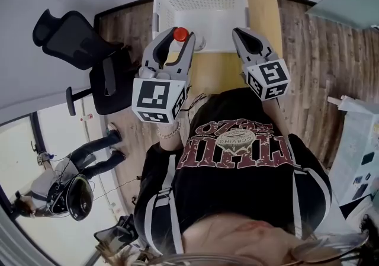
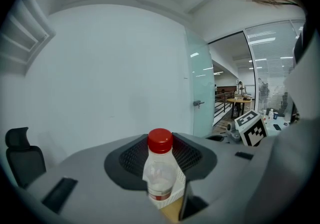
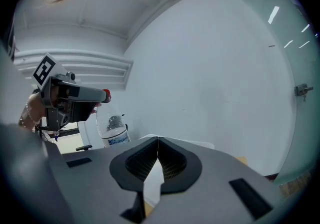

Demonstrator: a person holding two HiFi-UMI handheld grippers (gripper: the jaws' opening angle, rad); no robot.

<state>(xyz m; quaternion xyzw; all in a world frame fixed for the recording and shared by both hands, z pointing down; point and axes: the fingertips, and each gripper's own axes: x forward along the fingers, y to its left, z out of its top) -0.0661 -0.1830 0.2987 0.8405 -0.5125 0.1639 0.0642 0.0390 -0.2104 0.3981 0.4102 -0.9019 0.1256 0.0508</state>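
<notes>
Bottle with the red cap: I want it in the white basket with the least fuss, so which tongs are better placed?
Left. The left tongs grip the bottle and hold it close by the basket. The right tongs are shut with nothing between them.

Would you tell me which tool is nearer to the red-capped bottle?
Left. The left tool grips the red-capped bottle between its jaws. The right tool is off to the bottle's right, apart from it, with its jaws together on nothing.
</notes>
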